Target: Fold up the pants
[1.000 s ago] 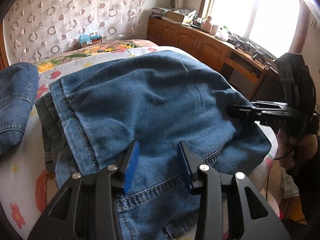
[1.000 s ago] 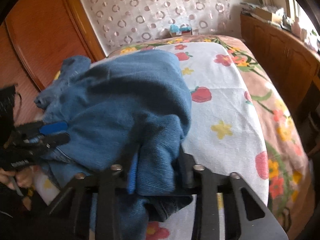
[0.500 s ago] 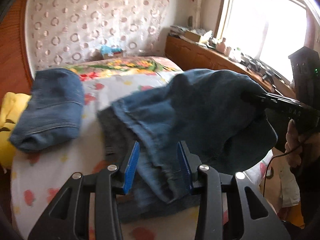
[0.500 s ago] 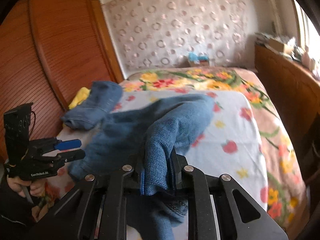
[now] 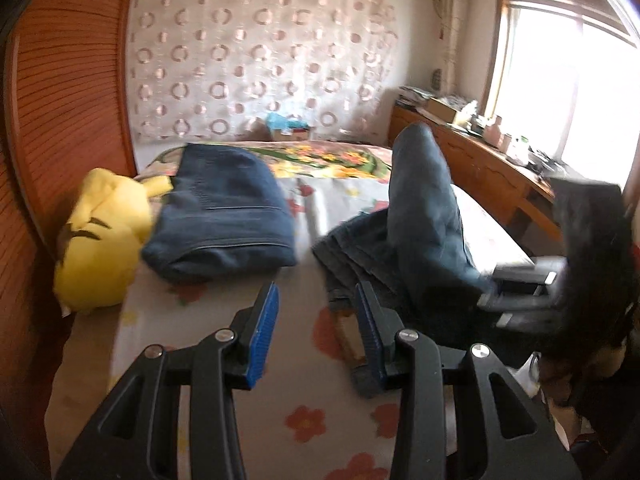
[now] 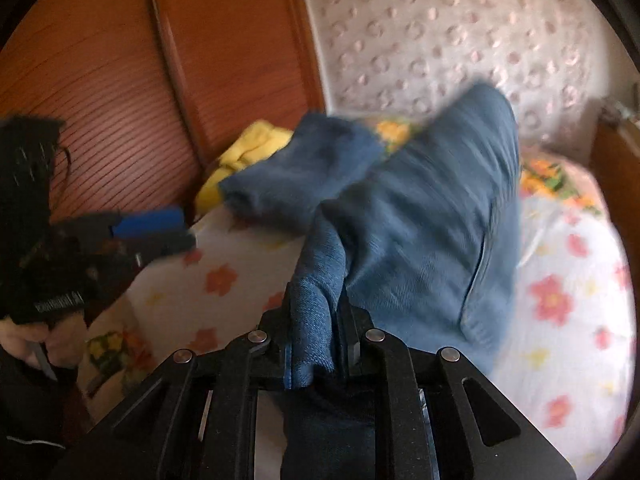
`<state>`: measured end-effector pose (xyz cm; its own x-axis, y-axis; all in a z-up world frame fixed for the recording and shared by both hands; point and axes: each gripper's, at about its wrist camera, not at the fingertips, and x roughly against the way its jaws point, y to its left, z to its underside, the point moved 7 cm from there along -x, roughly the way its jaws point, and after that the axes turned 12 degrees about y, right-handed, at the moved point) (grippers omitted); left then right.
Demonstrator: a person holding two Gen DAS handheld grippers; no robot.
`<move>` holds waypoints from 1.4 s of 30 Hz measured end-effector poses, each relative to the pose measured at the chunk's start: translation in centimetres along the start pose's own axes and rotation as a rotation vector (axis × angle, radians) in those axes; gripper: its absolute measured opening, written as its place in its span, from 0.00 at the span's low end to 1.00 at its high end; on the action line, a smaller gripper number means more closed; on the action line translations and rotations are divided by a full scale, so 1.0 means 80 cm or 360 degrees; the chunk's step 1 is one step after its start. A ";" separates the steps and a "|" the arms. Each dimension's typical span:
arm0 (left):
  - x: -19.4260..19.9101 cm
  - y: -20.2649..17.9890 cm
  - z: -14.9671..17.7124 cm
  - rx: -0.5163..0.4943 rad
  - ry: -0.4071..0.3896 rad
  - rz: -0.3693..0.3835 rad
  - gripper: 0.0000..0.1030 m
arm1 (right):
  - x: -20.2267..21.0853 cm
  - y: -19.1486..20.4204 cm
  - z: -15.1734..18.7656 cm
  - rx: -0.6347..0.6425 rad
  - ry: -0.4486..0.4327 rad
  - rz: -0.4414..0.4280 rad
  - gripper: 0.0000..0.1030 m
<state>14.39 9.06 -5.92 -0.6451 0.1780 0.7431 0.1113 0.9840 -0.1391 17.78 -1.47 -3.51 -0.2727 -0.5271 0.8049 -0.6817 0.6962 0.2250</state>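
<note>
The jeans [image 6: 432, 216] hang bunched above the flowered bed [image 5: 280, 408], one fold pinched in your right gripper [image 6: 316, 344], whose jaws are closing on the denim. Your left gripper [image 5: 316, 332] stands apart with nothing between its blue pads (bare sheet below). A folded pair [image 5: 224, 212] lies beside a yellow plush toy [image 5: 100, 240].

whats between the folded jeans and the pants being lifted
Only bare floral bedsheet separates the folded jeans from the lifted pants, as the left wrist view shows.
</note>
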 end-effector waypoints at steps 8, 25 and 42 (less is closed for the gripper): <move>0.002 0.021 0.002 0.0056 -0.0022 -0.0026 0.37 | -0.019 0.001 0.013 -0.0074 0.0033 -0.0041 0.34; -0.055 -0.076 -0.028 -0.0136 0.0088 0.0167 0.37 | 0.057 -0.121 -0.033 -0.0035 -0.0113 0.0360 0.49; -0.140 -0.079 0.005 -0.0119 0.0319 0.0119 0.38 | -0.052 -0.181 -0.067 -0.0006 0.0123 0.0239 0.82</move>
<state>20.60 0.83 -13.60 -0.4709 0.2409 0.8487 0.2136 0.9645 -0.1552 32.42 -6.78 -7.20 -0.3181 -0.3781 0.8694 -0.6348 0.7661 0.1009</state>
